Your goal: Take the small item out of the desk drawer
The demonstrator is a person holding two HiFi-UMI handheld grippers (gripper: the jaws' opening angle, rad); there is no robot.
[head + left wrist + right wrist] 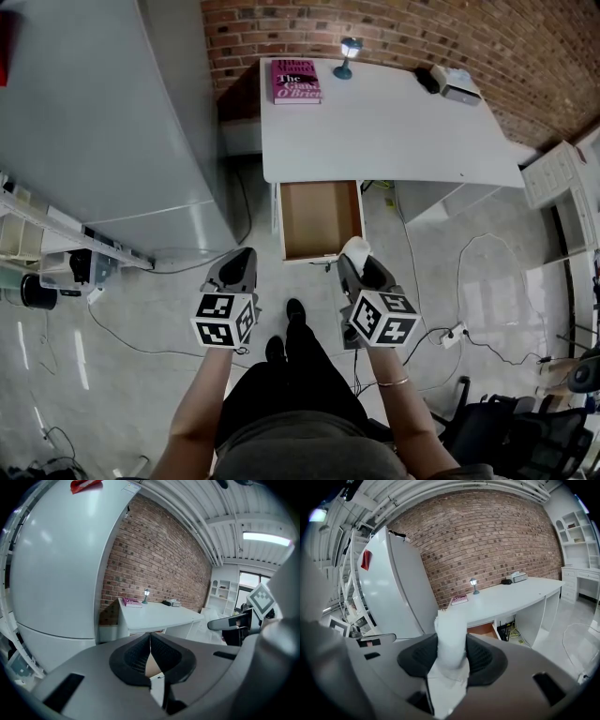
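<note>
Our right gripper point(354, 255) is clamped on the small white item point(356, 247). We see its two dark pads pressing on the item's two sides in the right gripper view, where the right gripper point(451, 651) fills the bottom of the picture.

We see that the small white item point(451, 634) is all white and looks soft, like rolled or folded paper. Its top edge is a bit rough and bumpy. It is longer than it is wide. Its long side runs the same way as the jaws. One end sits down between the pads. The other end sticks out past the tips and points toward the drawer point(319, 217).

We can see that the drawer is pulled open, and it is brown inside. The item is out of the drawer. It hangs just outside the drawer's front edge, near the drawer's front right corner.

Our left gripper point(244, 255) is near the drawer's front left corner, also outside the drawer. In the left gripper view, the left gripper point(150, 641) has its pads together at the tips, with nothing held.
</note>
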